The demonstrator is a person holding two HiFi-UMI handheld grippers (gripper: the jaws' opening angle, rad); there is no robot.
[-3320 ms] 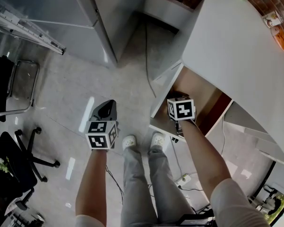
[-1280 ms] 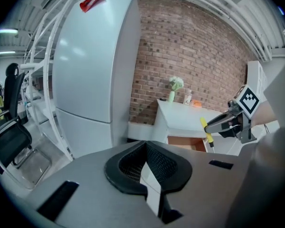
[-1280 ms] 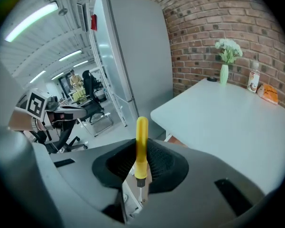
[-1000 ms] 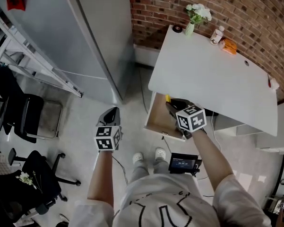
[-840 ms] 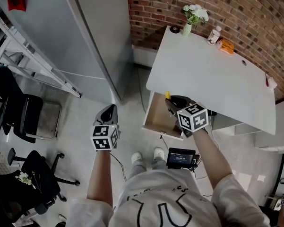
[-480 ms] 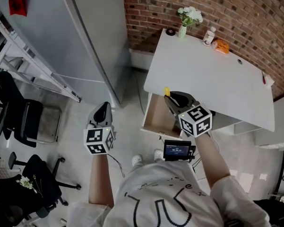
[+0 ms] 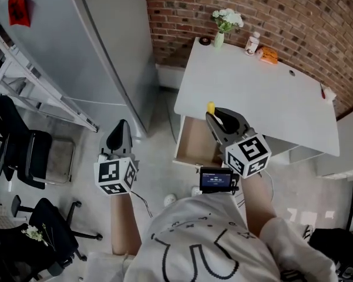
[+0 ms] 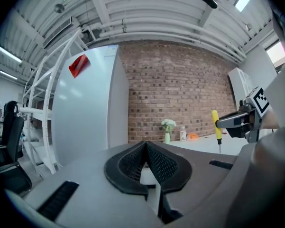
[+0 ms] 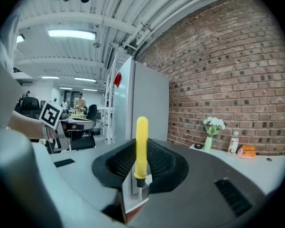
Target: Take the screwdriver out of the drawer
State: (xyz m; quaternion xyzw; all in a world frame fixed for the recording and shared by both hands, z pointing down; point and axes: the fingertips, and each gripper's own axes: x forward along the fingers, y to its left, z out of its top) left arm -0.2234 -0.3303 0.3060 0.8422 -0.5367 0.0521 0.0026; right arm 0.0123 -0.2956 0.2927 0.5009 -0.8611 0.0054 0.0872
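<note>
A screwdriver [image 9: 142, 145] with a yellow handle stands upright between the jaws of my right gripper [image 9: 140, 171], which is shut on it. From the head view, the right gripper [image 7: 222, 123] hangs over the front edge of the white desk [image 7: 264, 101], with the yellow handle [image 7: 210, 107] sticking out at its tip. Just below it the wooden drawer [image 7: 195, 144] stands pulled out. My left gripper [image 7: 118, 135] is shut on nothing, out over the floor to the left of the drawer. In the left gripper view, the screwdriver [image 8: 215, 126] shows at the right, beyond the shut left gripper [image 8: 146, 148].
A tall grey cabinet [image 7: 94, 51] stands left of the desk, and a ladder [image 7: 29, 81] leans beside it. On the desk's far edge by the brick wall are a flower vase [image 7: 222, 27], a bottle [image 7: 252, 42] and an orange pack [image 7: 268, 55]. Office chairs [image 7: 29, 151] fill the left.
The right gripper has risen out of the drawer with the screwdriver, up to the desk's front edge. The left gripper has drifted left. The head view has pulled back, and more of the desk shows.
</note>
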